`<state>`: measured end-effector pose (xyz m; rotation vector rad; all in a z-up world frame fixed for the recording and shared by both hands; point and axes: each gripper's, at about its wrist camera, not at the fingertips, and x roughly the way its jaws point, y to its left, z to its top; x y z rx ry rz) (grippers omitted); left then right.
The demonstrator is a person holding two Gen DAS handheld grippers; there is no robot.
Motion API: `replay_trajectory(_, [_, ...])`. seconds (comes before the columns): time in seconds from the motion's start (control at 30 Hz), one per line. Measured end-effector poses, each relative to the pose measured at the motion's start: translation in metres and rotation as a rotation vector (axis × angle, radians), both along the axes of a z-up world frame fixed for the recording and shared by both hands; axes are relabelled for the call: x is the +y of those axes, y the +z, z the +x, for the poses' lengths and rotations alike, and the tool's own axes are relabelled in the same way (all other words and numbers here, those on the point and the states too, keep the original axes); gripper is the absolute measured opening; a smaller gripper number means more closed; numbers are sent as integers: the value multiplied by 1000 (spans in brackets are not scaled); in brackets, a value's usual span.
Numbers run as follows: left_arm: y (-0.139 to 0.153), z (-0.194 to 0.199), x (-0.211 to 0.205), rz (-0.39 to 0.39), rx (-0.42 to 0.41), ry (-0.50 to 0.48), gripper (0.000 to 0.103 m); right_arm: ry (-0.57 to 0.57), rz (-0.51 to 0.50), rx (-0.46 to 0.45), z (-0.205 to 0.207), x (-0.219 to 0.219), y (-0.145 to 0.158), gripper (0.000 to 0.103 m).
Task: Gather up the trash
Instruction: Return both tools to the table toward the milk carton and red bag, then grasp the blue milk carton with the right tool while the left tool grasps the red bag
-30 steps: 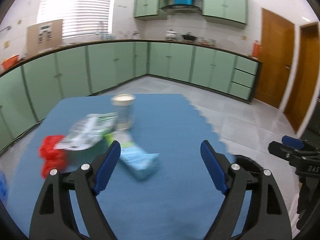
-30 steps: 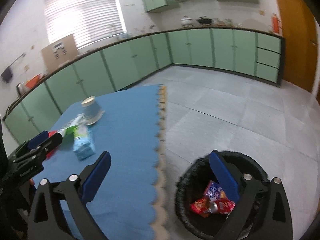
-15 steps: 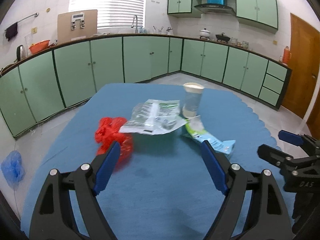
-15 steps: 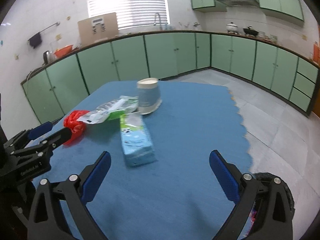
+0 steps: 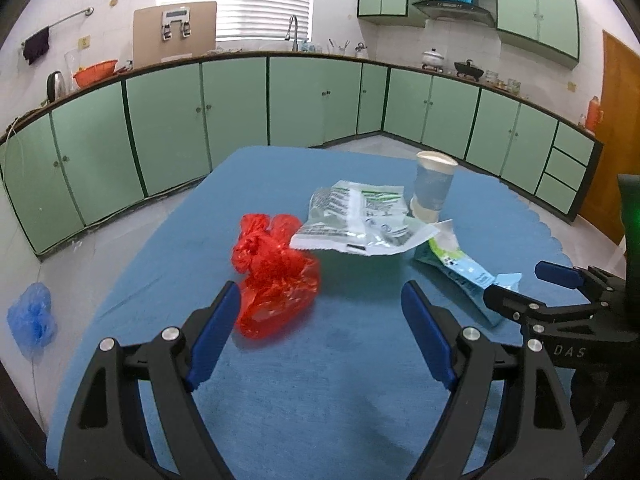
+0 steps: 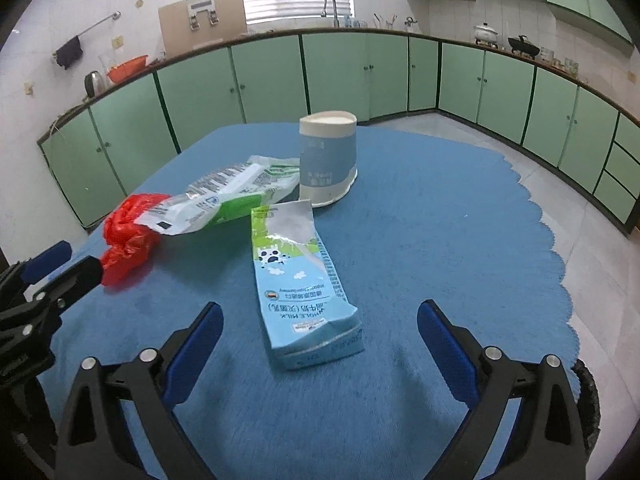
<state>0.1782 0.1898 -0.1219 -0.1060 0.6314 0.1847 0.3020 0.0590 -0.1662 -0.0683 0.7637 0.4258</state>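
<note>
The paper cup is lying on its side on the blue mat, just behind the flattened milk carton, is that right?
Not quite. The paper cup stands upside down, rim on the blue mat, not on its side. It is just behind the flattened milk carton, as the right wrist view shows.

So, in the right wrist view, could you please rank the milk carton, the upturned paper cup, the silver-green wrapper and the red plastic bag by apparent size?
1. Milk carton, though it lies nearest the camera, which inflates it.
2. Silver-green wrapper.
3. Upturned paper cup; close to the wrapper, so that order is unsure.
4. Red plastic bag, partly hidden under the wrapper.
</note>
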Motion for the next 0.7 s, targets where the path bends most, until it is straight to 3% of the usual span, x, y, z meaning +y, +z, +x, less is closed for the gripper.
replay_trajectory(0.43, [-18, 16, 18, -25, 65, 23, 80, -11, -30, 59, 26, 14, -11, 86])
replay_trajectory(0.57, [-19, 17, 24, -41, 72, 27, 80, -9, -63, 92, 31, 20, -18, 74])
replay_trajectory(0.6, [-19, 16, 25, -43, 72, 28, 80, -13, -69, 90, 31, 20, -18, 65])
replay_trajectory(0.7, [-19, 15, 29, -48, 71, 35, 80, -16, -77, 84, 29, 21, -17, 53])
